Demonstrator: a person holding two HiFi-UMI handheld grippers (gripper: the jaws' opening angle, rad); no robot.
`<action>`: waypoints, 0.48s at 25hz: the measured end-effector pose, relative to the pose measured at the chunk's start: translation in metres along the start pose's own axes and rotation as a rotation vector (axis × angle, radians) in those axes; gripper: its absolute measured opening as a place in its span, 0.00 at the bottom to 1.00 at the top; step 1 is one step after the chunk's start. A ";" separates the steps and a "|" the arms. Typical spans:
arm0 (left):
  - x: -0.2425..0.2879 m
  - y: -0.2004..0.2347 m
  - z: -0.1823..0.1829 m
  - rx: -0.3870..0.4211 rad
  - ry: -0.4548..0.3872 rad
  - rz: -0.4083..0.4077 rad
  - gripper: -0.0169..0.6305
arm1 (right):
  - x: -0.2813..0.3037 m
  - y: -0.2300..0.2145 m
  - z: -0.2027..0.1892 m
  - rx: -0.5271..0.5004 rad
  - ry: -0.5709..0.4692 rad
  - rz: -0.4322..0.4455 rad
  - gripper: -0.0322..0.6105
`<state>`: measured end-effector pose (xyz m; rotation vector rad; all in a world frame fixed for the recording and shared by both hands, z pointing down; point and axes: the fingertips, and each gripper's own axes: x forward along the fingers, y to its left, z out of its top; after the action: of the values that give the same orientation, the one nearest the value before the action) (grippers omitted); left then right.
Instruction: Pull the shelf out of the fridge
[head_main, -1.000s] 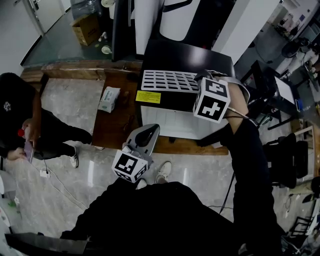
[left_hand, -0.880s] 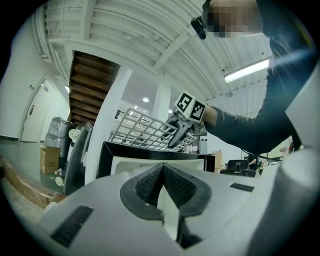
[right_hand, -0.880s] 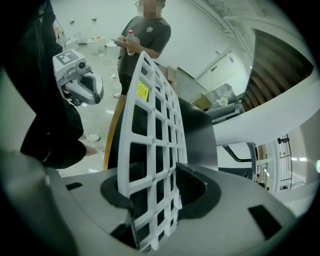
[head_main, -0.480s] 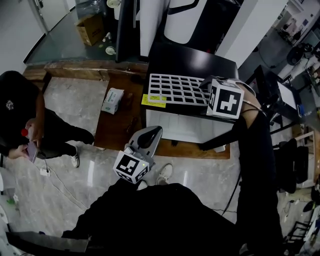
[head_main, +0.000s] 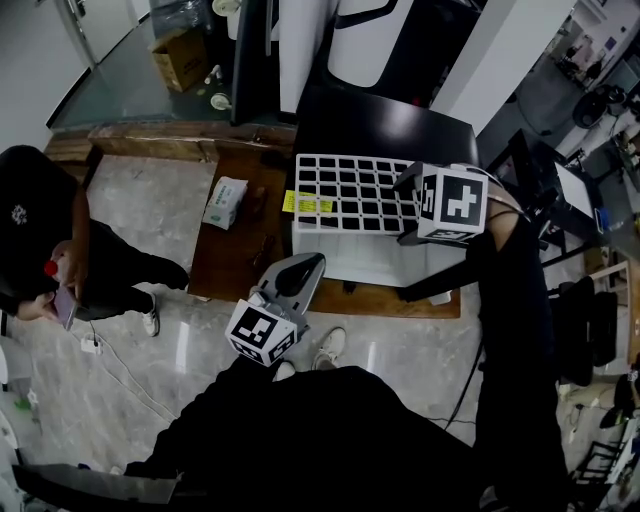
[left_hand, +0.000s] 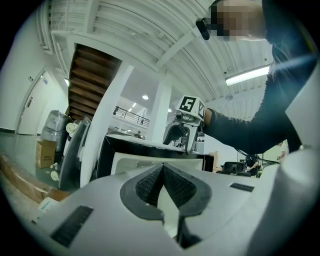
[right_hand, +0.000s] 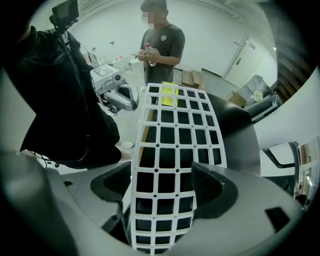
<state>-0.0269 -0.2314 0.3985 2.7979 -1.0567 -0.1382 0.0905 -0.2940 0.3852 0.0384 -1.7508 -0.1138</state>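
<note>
The white grid shelf (head_main: 352, 194) lies flat on the black top of the small fridge (head_main: 385, 128), a yellow label (head_main: 308, 203) at its left end. My right gripper (head_main: 407, 210) is at the shelf's right end. Its jaws are opening. In the right gripper view the shelf (right_hand: 172, 145) runs between the two pads and they do not press on it. My left gripper (head_main: 300, 270) hangs low in front of the fridge, shut on nothing. In the left gripper view its pads (left_hand: 162, 187) meet, with the right gripper (left_hand: 182, 135) above the fridge (left_hand: 132, 160) beyond.
The fridge stands on a low wooden platform (head_main: 225, 255) with a tissue pack (head_main: 224, 199) on it. A person in black (head_main: 40, 230) crouches at the left on the tiled floor. A cardboard box (head_main: 183, 55) sits at the back left, and chairs (head_main: 585, 330) at the right.
The shelf has come to lie flatter and lower on the fridge top. My right gripper has moved right with it. The left gripper has stayed put.
</note>
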 end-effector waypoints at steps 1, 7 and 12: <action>0.000 -0.001 -0.001 0.001 0.002 -0.002 0.04 | 0.000 0.001 0.000 -0.004 -0.009 -0.010 0.63; 0.002 -0.010 -0.004 0.051 0.013 -0.008 0.04 | -0.033 0.005 0.017 0.024 -0.237 -0.183 0.63; 0.000 -0.013 0.010 0.095 -0.012 -0.014 0.04 | -0.085 0.015 0.040 0.157 -0.650 -0.417 0.63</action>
<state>-0.0192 -0.2227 0.3866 2.8935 -1.0738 -0.1097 0.0675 -0.2691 0.2963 0.5329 -2.3768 -0.3197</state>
